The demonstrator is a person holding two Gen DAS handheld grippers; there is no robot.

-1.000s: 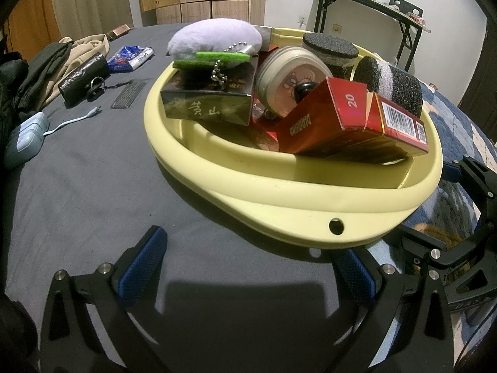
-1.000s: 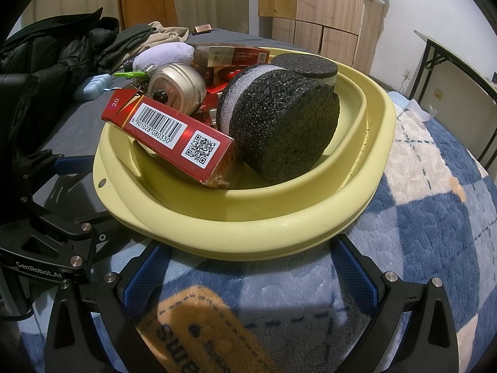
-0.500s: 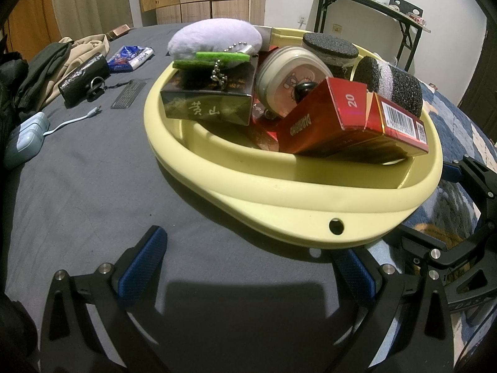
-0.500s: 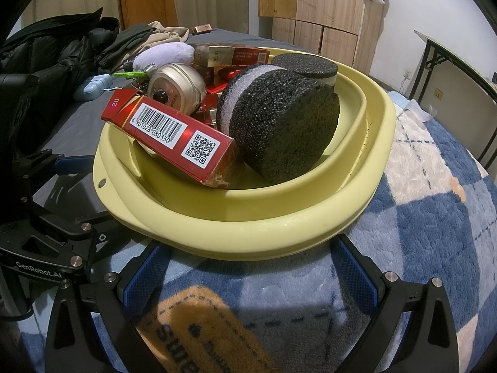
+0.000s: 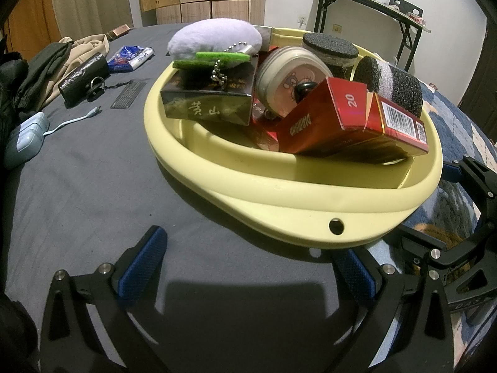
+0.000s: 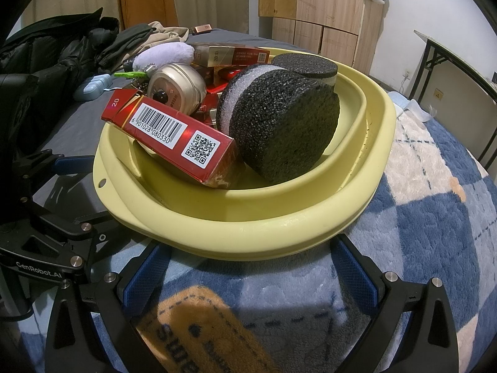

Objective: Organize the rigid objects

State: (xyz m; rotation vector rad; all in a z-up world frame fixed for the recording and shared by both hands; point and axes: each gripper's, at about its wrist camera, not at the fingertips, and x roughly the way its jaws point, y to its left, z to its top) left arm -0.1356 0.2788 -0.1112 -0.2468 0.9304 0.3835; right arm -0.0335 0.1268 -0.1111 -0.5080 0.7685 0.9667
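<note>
A pale yellow basin stands on the bed and also shows in the right wrist view. It holds a red carton, a dark box with a green tag, a round tin, black foam discs and a lilac plush. My left gripper is open and empty, just short of the basin's near rim. My right gripper is open and empty at the basin's other side, its fingers below the rim.
On the grey sheet left of the basin lie a black pouch, a comb, a blue packet, a pale blue device with cable and clothes. A blue checked blanket lies to the right. A folding table stands behind.
</note>
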